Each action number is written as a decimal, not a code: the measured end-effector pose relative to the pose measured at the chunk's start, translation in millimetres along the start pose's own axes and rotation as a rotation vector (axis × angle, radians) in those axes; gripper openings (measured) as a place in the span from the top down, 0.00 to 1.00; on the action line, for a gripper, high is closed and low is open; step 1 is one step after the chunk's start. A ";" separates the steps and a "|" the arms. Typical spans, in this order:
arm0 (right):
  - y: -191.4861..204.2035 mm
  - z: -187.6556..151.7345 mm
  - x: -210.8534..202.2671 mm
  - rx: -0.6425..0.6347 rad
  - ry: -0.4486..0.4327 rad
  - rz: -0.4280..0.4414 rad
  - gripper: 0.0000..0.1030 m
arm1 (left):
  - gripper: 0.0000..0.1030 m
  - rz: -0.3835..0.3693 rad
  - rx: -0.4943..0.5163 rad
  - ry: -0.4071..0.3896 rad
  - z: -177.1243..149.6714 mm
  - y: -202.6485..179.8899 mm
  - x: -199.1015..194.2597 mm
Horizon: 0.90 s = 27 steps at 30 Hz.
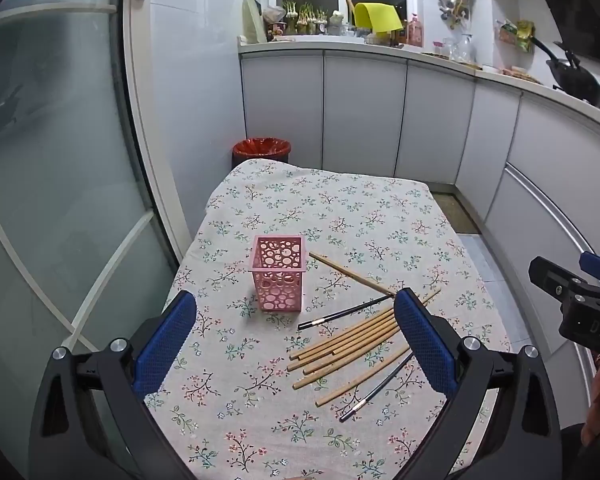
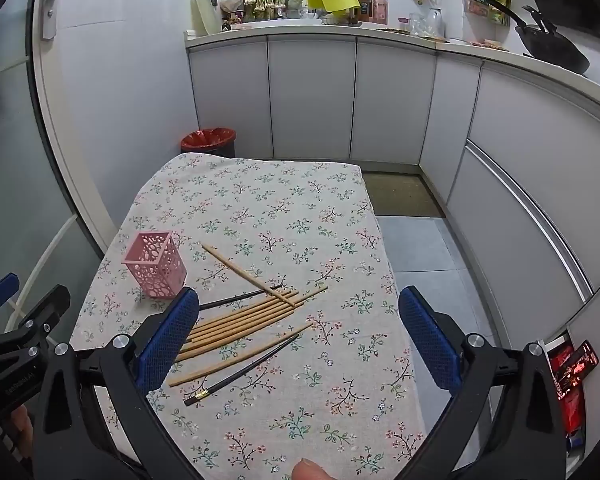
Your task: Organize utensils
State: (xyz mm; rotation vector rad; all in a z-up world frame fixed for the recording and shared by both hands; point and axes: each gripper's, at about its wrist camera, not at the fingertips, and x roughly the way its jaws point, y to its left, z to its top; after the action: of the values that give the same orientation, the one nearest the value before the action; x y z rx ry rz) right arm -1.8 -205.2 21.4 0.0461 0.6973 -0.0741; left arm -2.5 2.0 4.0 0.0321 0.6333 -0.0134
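Left wrist view: left gripper [image 1: 296, 330] hangs over the floral tablecloth [image 1: 236, 420], jaws spread wide, nothing between them. Wooden chopsticks [image 1: 340, 344] and black chopsticks [image 1: 376, 390] lie loose toward 2 o'clock. Farther, at 12 o'clock, the pink holder [image 1: 279, 273] stands upright. Right gripper [image 2: 298, 324] likewise gapes, holding nothing.

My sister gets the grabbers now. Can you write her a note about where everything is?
Left gripper: open, empty, above the table.
Right gripper: open, empty too.
Pink holder: upright on the flowery tablecloth, looks empty.
Wooden chopsticks: loose in a pile right of the holder, one lying across their far ends.
Two black chopsticks: one on each side of the pile.
Done: nothing yet.
Left: put every chopstick into the holder.
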 end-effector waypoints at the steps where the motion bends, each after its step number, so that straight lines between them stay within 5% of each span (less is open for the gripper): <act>1: 0.4 -0.6 0.1 -0.001 -0.001 0.000 0.07 | 0.07 -0.001 0.000 0.001 -0.3 -0.4 0.0; 27: 3.2 2.1 -4.0 -0.008 -0.005 0.002 0.07 | 0.07 -0.005 0.000 0.001 0.9 0.4 -2.2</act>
State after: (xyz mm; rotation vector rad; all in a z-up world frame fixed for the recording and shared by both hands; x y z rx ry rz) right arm -3.3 -201.9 25.7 0.0391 0.6923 -0.0698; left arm -3.7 2.4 6.1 0.0301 0.6346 -0.0184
